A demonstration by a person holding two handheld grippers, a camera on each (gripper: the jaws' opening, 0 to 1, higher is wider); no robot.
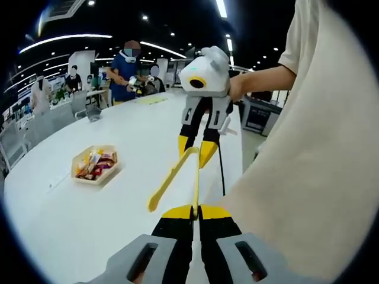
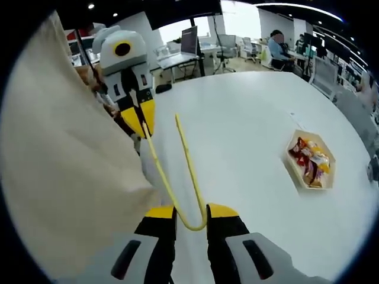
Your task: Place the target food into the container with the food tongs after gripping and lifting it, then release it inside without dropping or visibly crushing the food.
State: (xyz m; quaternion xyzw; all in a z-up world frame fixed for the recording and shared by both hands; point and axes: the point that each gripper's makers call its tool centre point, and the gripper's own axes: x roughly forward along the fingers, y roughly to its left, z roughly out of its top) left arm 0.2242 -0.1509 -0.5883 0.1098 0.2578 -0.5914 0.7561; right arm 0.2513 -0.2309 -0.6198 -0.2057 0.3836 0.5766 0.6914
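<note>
Left gripper view: open office, white round table (image 1: 89,207) ahead of my fingers. My left gripper (image 1: 193,214) nearly closed, pinching one arm tip of yellow tongs (image 1: 177,171). Other arm tip hangs free, left of my jaws. My right gripper (image 1: 198,155) faces me just beyond, clamped on tongs' bend. Food tray (image 1: 95,164) of wrapped snacks well left, far from tongs.

Right gripper view: same table (image 2: 249,130). My right gripper (image 2: 191,220) parted narrowly, U-bend of tongs (image 2: 188,171) held between jaws. Left gripper (image 2: 141,121) ahead-left, closed on one arm tip. Food tray (image 2: 310,160) far right.
</note>
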